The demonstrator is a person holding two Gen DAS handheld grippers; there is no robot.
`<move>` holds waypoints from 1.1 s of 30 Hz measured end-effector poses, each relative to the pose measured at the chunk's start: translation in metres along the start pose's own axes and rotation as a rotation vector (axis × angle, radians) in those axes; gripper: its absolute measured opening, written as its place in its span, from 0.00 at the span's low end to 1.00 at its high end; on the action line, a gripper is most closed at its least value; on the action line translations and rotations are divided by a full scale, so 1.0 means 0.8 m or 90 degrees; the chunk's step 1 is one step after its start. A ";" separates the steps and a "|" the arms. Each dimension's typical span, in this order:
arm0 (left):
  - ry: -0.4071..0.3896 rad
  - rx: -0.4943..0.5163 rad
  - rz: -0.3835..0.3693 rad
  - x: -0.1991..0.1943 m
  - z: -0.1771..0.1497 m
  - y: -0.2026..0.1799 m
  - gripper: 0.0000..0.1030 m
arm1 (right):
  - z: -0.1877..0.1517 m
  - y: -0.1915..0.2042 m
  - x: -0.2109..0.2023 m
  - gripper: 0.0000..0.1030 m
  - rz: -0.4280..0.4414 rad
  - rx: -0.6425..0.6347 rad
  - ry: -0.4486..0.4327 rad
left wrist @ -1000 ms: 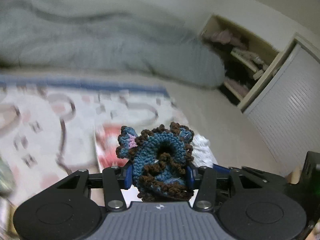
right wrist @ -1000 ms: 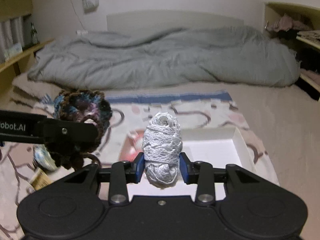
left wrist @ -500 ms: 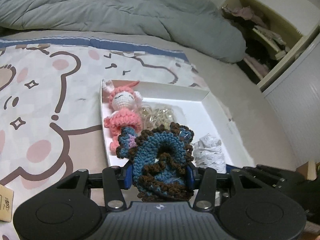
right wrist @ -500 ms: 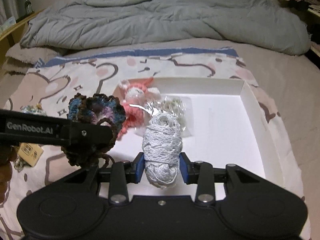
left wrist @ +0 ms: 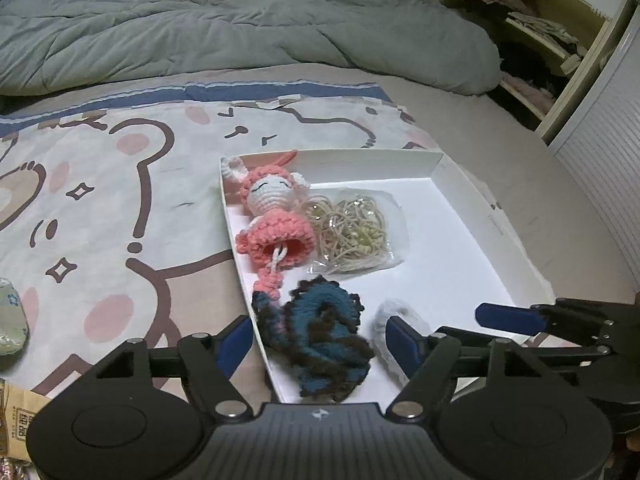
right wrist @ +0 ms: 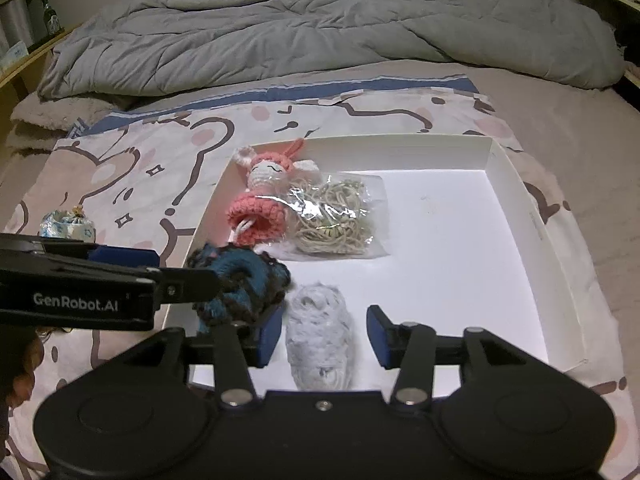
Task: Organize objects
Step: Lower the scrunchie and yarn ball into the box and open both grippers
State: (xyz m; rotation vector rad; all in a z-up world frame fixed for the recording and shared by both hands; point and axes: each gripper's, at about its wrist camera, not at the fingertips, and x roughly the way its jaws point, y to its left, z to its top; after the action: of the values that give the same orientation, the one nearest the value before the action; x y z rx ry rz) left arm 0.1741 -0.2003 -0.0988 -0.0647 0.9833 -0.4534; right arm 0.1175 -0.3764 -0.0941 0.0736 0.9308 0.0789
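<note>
A white box (left wrist: 436, 160) (right wrist: 496, 160) lies on the bed. In it are a pink crochet bunny doll (left wrist: 272, 216) (right wrist: 260, 196) and a clear bag of beige cord (left wrist: 352, 232) (right wrist: 332, 216). My left gripper (left wrist: 322, 344) is open, with the blue and brown crochet scrunchie (left wrist: 324, 344) (right wrist: 240, 284) loose and blurred between its jaws over the box's near left corner. My right gripper (right wrist: 320, 332) is open, with the white lace roll (right wrist: 320, 336) (left wrist: 388, 320) loose and blurred between its jaws.
A cartoon-print sheet (left wrist: 100, 184) covers the bed, with a grey duvet (right wrist: 320, 24) bunched behind. A small floral pouch (right wrist: 66, 226) and a tan packet (left wrist: 16, 416) lie left of the box. Shelves (left wrist: 540, 36) and a slatted door stand at the right.
Both grippers have opened over the box. The scrunchie and the lace roll have come free of the jaws and dropped lower, toward the box floor.
</note>
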 end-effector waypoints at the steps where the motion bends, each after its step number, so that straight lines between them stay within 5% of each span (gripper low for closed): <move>1: 0.002 0.001 0.002 0.000 0.000 0.000 0.72 | 0.000 0.000 -0.001 0.46 0.001 0.000 0.000; 33: -0.020 0.039 0.027 -0.056 -0.009 0.003 0.81 | -0.004 -0.010 -0.052 0.51 -0.032 0.042 -0.050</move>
State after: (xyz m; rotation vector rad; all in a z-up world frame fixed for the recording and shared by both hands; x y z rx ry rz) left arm 0.1481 -0.1791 -0.0680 0.0044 0.9375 -0.4423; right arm 0.0901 -0.3885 -0.0638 0.1134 0.8559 -0.0006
